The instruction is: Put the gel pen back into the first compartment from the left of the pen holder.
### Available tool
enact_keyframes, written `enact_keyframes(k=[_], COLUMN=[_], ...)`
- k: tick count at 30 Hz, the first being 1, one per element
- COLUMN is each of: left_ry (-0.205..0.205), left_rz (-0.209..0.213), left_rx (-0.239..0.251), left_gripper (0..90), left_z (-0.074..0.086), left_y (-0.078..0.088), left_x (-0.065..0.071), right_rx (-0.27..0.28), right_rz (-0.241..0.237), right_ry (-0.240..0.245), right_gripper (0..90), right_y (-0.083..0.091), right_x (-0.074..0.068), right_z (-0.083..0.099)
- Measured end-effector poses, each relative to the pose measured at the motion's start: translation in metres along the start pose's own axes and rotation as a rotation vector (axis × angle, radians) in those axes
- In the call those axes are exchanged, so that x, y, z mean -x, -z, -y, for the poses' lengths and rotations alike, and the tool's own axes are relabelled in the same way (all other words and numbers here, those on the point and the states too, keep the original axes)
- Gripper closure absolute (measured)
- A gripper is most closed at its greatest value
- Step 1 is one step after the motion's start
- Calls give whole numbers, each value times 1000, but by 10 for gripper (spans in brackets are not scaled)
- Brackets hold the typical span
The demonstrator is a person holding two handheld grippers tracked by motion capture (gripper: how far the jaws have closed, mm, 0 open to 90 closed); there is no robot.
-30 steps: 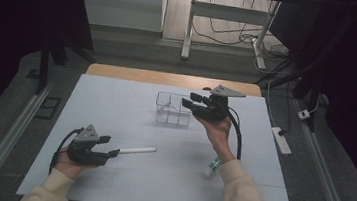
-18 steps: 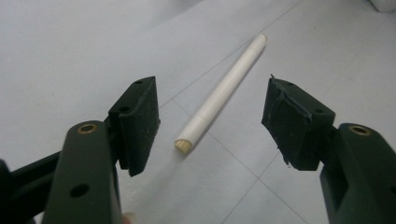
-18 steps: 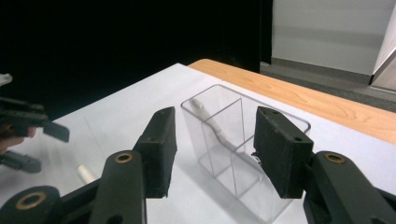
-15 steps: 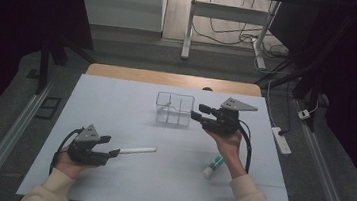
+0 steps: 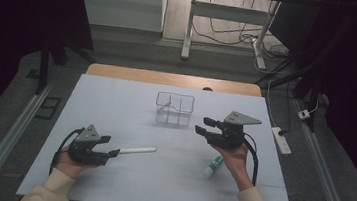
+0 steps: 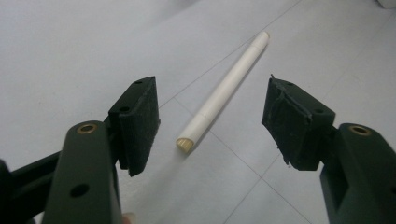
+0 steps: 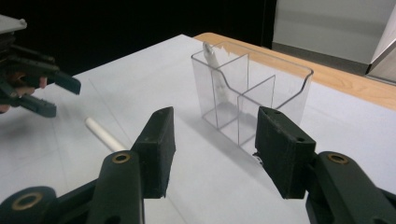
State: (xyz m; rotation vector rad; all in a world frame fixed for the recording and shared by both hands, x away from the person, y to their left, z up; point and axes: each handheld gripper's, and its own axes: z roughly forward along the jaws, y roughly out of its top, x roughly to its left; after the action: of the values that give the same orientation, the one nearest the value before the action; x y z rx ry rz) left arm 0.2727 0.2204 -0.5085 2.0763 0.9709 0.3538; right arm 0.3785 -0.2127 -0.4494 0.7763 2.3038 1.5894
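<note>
A white pen [image 5: 136,150] [image 6: 224,93] lies on the white table, its near end just ahead of my left gripper [image 5: 113,151] [image 6: 210,121]. That gripper rests low at the front left, open, the pads clear of the pen. A clear divided organizer [image 5: 174,108] [image 7: 252,93] stands mid-table; a white stick [image 7: 212,60] leans in one of its compartments. My right gripper [image 5: 204,126] [image 7: 215,149] hovers to the right of the organizer, open and empty, pointing at it. A white tube with a green band [image 5: 213,166] lies under my right wrist.
The white table top [image 5: 116,104] ends in a wooden strip [image 5: 168,78] at the back. A power strip [image 5: 281,140] lies beyond the right edge. In the right gripper view, the left gripper [image 7: 42,88] and the loose pen [image 7: 105,135] sit at the left.
My right gripper has drawn back from over the organizer, moving right and toward the person, slightly lower. The left gripper and the pen have not moved.
</note>
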Motion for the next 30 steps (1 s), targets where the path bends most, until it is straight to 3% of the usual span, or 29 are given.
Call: enact_keyframes(k=[17, 30], left_ry=[2, -11], left_rz=[-7, -18], left_rx=[-2, -7], left_gripper=[359, 359], left_z=[-1, -3], left_y=[-1, -2], left_x=[-1, 0], right_rx=[-45, -85], right_rz=[36, 66], right_ry=[-3, 1], right_gripper=[458, 451], right_y=[47, 66], right_x=[0, 4], right_z=[38, 58])
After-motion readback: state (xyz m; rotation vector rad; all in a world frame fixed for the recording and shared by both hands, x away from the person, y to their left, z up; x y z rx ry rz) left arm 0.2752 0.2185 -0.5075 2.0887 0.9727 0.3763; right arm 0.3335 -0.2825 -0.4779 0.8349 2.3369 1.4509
